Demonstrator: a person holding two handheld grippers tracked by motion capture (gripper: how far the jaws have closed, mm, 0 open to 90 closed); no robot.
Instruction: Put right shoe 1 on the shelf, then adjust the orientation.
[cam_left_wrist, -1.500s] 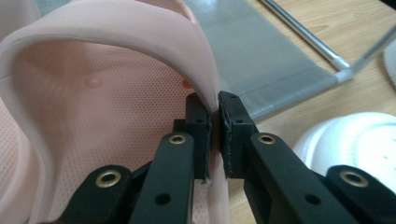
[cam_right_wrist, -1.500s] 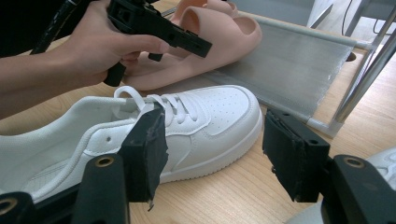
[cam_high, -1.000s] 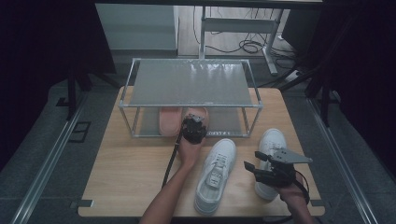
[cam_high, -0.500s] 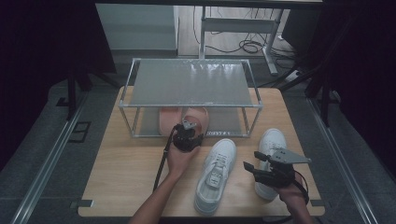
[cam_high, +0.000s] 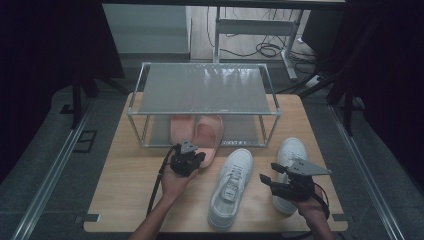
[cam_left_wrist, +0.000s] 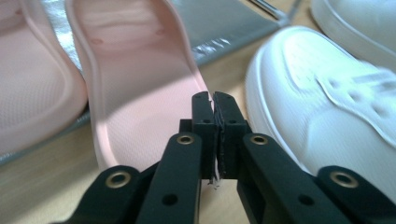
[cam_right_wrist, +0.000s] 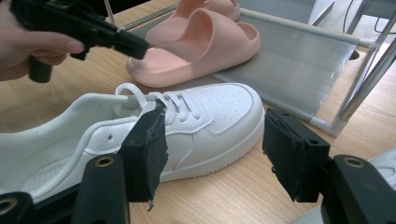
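Two pink slippers (cam_high: 197, 131) lay at the front of the rack's (cam_high: 205, 90) lower shelf, the right one's heel hanging out over the table (cam_high: 125, 165). The left gripper (cam_high: 199, 159), just behind that heel, had just been closing and stood pressed together on nothing. The right gripper (cam_high: 266, 181) was spread beside a white sneaker (cam_high: 231, 186).
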